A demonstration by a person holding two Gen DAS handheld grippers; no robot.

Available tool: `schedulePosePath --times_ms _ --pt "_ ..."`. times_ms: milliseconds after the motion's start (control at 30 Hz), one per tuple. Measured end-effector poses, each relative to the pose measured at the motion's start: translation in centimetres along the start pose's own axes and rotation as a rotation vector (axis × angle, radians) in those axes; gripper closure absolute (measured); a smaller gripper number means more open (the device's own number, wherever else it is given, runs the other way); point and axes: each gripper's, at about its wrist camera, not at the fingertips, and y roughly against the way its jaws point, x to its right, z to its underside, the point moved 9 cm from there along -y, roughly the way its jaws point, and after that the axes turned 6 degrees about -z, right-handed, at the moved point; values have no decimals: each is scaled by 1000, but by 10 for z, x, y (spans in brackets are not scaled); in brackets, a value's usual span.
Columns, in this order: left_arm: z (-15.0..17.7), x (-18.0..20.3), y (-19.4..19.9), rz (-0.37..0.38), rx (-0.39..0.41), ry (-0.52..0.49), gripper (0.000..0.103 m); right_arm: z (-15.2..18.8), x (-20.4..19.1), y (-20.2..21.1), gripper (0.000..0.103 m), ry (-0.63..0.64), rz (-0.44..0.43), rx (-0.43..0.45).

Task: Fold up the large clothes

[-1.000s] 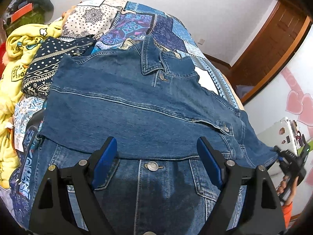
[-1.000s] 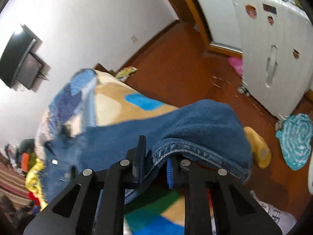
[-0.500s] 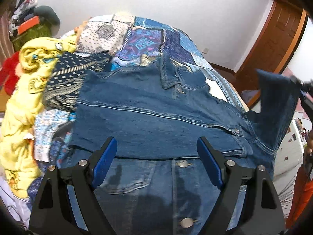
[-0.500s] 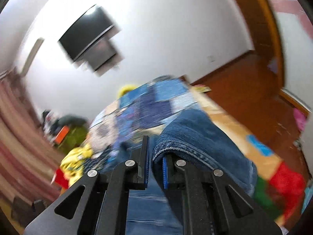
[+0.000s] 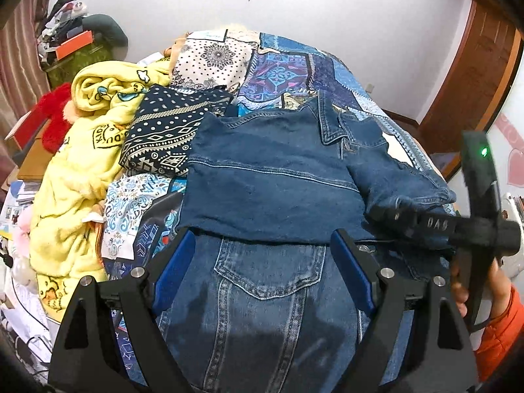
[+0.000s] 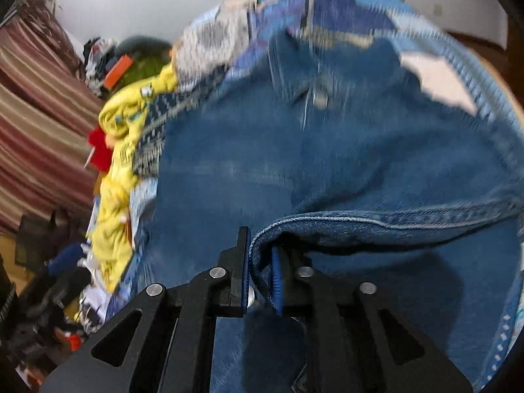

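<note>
A blue denim jacket (image 5: 271, 177) lies spread on the patchwork bedspread (image 5: 281, 65), one side folded across its front. My left gripper (image 5: 262, 268) is open and empty, hovering over the jacket's near chest pocket. My right gripper (image 6: 262, 255) is shut on the jacket's sleeve cuff (image 6: 327, 222) and holds it over the jacket body. In the left wrist view the right gripper (image 5: 380, 211) reaches in from the right with the sleeve (image 5: 402, 183) draped over it.
A yellow blanket (image 5: 82, 150) and a dark patterned cloth (image 5: 167, 131) lie on the bed's left side. A red plush (image 5: 54, 114) and cluttered shelves sit further left. A wooden door (image 5: 484, 65) stands at right.
My right gripper has swung the sleeve from beyond the bed's right edge up and over onto the jacket. The left gripper has drawn back a little, staying open.
</note>
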Motion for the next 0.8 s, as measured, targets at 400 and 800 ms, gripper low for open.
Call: schedulePosePath --times_ms 400,800 --pt "-35 87 9 76 38 -172 12 14 13 103 50 70 40 131" --pt "-43 230 -29 234 -57 -417 11 4 113 201 38 -74 291 380"
